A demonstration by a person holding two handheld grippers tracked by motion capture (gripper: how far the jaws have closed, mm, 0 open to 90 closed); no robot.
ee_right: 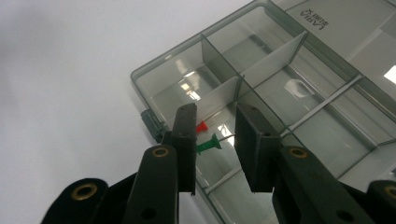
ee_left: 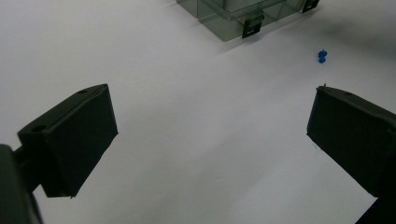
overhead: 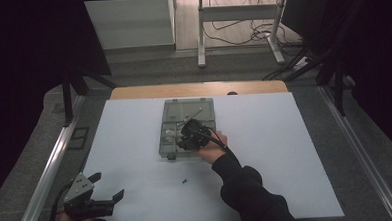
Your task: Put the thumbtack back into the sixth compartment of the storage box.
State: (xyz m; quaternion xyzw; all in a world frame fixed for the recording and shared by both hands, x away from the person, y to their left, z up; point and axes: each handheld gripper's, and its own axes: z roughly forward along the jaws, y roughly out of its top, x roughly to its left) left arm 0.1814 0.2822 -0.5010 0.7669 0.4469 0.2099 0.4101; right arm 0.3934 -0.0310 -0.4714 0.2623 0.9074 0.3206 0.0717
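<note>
Left gripper (overhead: pixel 109 187), jaws spread wide and empty, rests near the table's (overhead: pixel 135 143) front-left corner, well left of the compartment box (overhead: pixel 188 126). Nearer the box lies a blue pushpin (ee_left: pixel 322 56). Right gripper (ee_right: pixel 215 135) hangs over the box, jaws narrowly parted around a green pushpin (ee_right: pixel 208 145) beside a red pushpin (ee_right: pixel 201 126); the lid's mirrored lettering is unreadable.

Tongs (ee_left: pixel 210 135) spread wide over white table (ee_left: pixel 187 93); blue pushpin (ee_left: pixel 322 56) near box (ee_left: pixel 243 14)

left gripper (overhead: pixel 103 186) jaws wide apart; right gripper (ee_right: pixel 215 140) jaws narrowly parted
</note>
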